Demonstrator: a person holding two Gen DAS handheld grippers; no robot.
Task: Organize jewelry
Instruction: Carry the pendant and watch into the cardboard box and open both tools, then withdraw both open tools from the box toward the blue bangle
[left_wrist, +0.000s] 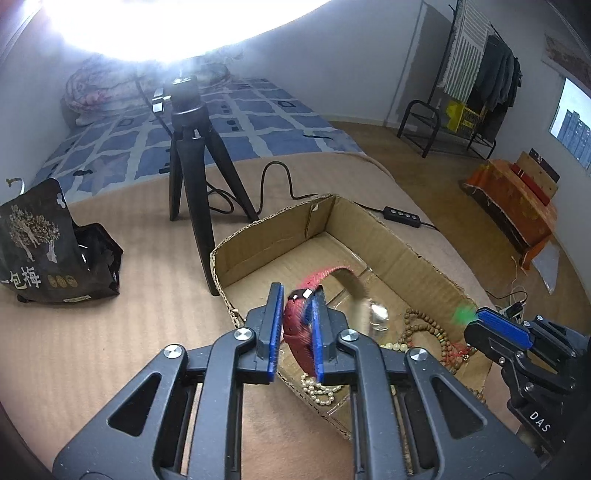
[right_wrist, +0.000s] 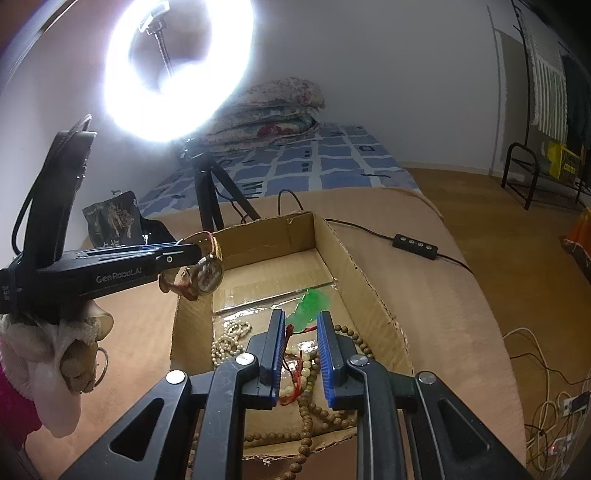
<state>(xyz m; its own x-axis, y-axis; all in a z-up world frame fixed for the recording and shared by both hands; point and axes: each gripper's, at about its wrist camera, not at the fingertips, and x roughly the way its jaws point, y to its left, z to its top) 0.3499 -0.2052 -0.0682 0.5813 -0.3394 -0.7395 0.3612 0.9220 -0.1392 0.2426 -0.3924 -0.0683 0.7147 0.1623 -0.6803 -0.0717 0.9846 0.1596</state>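
My left gripper (left_wrist: 297, 301) is shut on the red strap of a wristwatch (left_wrist: 298, 325) and holds it above the near left corner of an open cardboard box (left_wrist: 258, 243). In the right wrist view the left gripper (right_wrist: 184, 254) shows at the left with the watch's round gold-rimmed face (right_wrist: 209, 275) hanging from it. My right gripper (right_wrist: 301, 321) is over the box, jaws a little apart, with a green pendant (right_wrist: 308, 308) on a red cord between the tips. Brown wooden beads (right_wrist: 314, 413) and a pearl necklace (right_wrist: 225, 343) lie in the box.
A black tripod (left_wrist: 195, 177) with a bright ring light (right_wrist: 177, 70) stands behind the box. A dark printed bag (left_wrist: 40, 243) sits at the left. A cable with a switch (right_wrist: 415, 242) runs along the right of the box. A bed with a blue quilt (left_wrist: 221, 125) lies behind.
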